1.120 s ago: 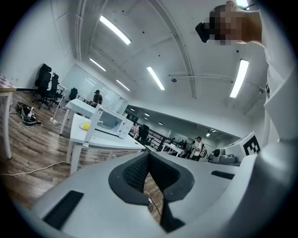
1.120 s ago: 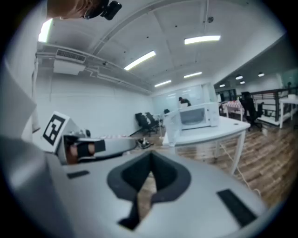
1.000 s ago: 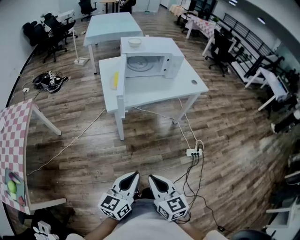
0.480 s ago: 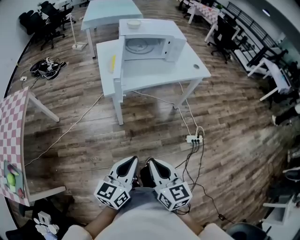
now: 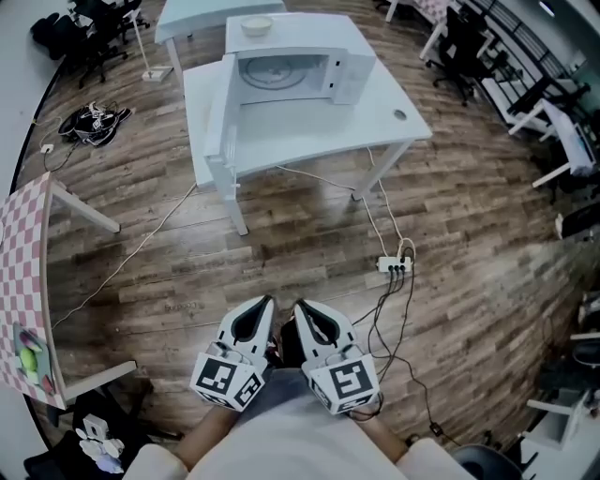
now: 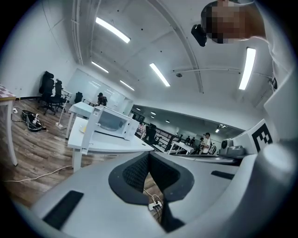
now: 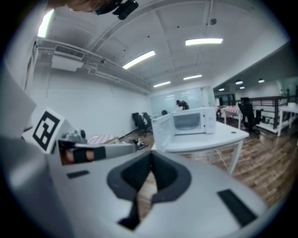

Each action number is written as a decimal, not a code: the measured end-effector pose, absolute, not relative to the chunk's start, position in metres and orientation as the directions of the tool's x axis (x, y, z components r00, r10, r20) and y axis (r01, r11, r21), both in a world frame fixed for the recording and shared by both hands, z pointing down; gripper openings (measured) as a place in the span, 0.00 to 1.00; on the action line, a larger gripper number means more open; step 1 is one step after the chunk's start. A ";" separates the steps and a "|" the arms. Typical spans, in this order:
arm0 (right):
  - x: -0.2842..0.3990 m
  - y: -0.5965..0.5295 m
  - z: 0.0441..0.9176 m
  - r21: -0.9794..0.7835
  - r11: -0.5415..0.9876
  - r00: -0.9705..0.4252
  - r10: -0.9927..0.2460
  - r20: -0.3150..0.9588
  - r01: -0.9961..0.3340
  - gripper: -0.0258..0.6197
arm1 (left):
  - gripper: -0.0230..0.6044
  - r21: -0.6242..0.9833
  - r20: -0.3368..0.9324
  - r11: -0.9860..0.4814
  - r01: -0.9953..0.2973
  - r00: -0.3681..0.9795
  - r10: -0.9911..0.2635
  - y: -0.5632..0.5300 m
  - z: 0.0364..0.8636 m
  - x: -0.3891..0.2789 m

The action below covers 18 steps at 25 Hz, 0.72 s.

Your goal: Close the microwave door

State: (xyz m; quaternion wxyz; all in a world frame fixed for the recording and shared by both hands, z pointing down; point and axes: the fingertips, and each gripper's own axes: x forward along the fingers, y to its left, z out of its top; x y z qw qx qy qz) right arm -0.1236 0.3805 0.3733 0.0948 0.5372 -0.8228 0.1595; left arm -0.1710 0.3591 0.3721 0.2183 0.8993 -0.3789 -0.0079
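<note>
A white microwave (image 5: 305,64) stands on a white table (image 5: 319,127) at the top of the head view. Its door (image 5: 224,105) is swung wide open to the left and the cavity with its turntable shows. A small bowl (image 5: 256,25) sits on top of it. Both grippers are held close to the person's body, far from the table. My left gripper (image 5: 262,307) and right gripper (image 5: 301,309) are side by side, each shut with nothing between the pads. The microwave (image 6: 113,123) shows far off in the left gripper view and, as microwave (image 7: 193,122) with door (image 7: 161,130), in the right gripper view.
A power strip (image 5: 394,265) with cables lies on the wood floor between me and the table. A checkered table (image 5: 26,272) stands at the left. A second pale table (image 5: 187,14) and office chairs (image 5: 464,47) stand behind.
The view has drawn nearer to the table, so the microwave sits higher and larger in the head view. Both grippers stay shut, close to the body.
</note>
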 end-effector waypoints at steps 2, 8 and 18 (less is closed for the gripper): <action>-0.117 0.371 0.374 -0.156 0.376 -0.407 -0.849 0.337 -0.913 0.07 | 0.07 0.389 0.167 -0.621 -0.680 0.715 -0.679 0.351 0.373 -0.158; -0.093 0.339 0.370 -0.171 0.381 -0.417 -0.847 0.330 -0.909 0.07 | 0.07 0.364 0.195 -0.619 -0.696 0.707 -0.680 0.320 0.367 -0.128; -0.062 0.298 0.356 -0.185 0.435 -0.472 -0.838 0.274 -0.881 0.07 | 0.07 0.324 0.206 -0.626 -0.710 0.698 -0.686 0.281 0.361 -0.093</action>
